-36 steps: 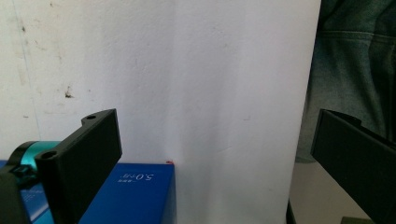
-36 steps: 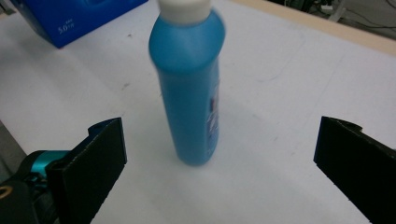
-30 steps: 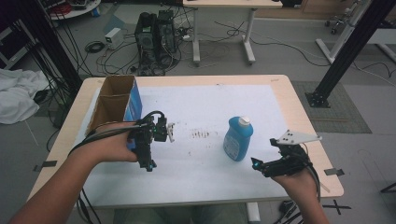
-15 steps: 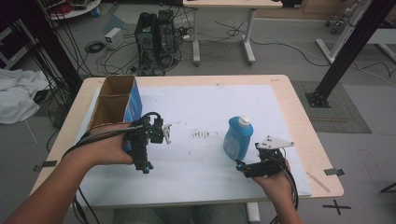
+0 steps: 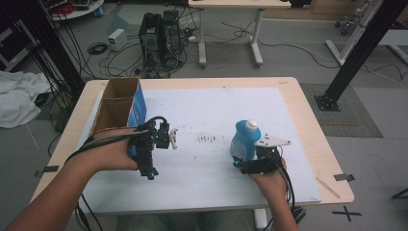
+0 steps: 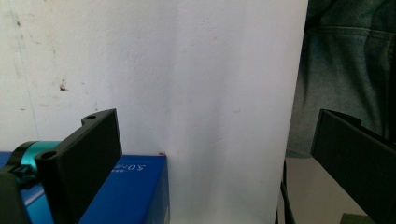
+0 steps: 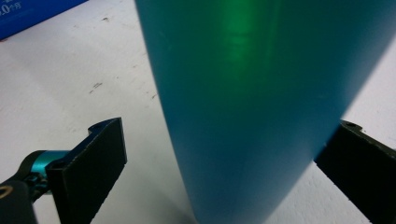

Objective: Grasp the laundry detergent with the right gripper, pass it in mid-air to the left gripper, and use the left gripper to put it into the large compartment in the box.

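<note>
Where the white sheet (image 5: 207, 163) covers most of the wooden counter (image 5: 312, 125), an open cardboard box (image 5: 118, 106) with a blue side stands at the far left edge of the sheet. Blue bottle (image 5: 244, 140), white cap up, stands upright on the sheet toward the right, near the front half of the counter. Right claw (image 5: 240, 166) sits low at the bottle's near side; in the right gripper view its jaws are spread wide, one on each side of the bottle's base (image 7: 243, 116), neither clearly touching it. Left claw (image 5: 150, 172) is held just in front of the box, well apart from the bottle, pointing back toward the person. In the left gripper view its jaws stand wide open with nothing between them, the sheet's front edge and a blue box corner (image 6: 130, 196) beyond.
</note>
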`<action>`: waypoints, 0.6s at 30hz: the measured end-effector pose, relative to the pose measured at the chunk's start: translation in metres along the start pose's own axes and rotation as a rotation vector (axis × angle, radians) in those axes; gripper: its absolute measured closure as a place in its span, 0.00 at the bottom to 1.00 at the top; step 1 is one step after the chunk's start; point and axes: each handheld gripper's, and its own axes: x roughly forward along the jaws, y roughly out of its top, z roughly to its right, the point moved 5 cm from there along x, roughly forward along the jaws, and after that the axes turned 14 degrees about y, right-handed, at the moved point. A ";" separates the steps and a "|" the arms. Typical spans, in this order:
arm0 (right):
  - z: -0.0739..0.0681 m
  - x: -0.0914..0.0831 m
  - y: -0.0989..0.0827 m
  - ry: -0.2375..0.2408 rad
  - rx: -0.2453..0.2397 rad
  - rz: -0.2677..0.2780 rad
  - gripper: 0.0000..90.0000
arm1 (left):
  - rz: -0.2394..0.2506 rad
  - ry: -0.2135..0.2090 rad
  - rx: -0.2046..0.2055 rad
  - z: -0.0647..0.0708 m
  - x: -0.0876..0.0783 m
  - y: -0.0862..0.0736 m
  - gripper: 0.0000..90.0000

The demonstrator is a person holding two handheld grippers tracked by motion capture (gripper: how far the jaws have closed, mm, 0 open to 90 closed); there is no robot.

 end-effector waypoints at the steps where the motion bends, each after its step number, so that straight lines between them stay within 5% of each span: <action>1: 0.001 0.002 0.001 -0.004 -0.016 0.009 0.02 | 0.000 -0.004 0.002 0.000 0.000 0.000 0.02; 12: 0.001 0.009 0.005 -0.021 0.034 0.081 0.02 | -0.003 -0.007 0.002 0.000 0.003 0.000 0.02; 18: 0.004 0.009 0.005 -0.055 -0.003 0.110 0.08 | -0.002 -0.005 -0.002 0.001 0.003 0.001 0.02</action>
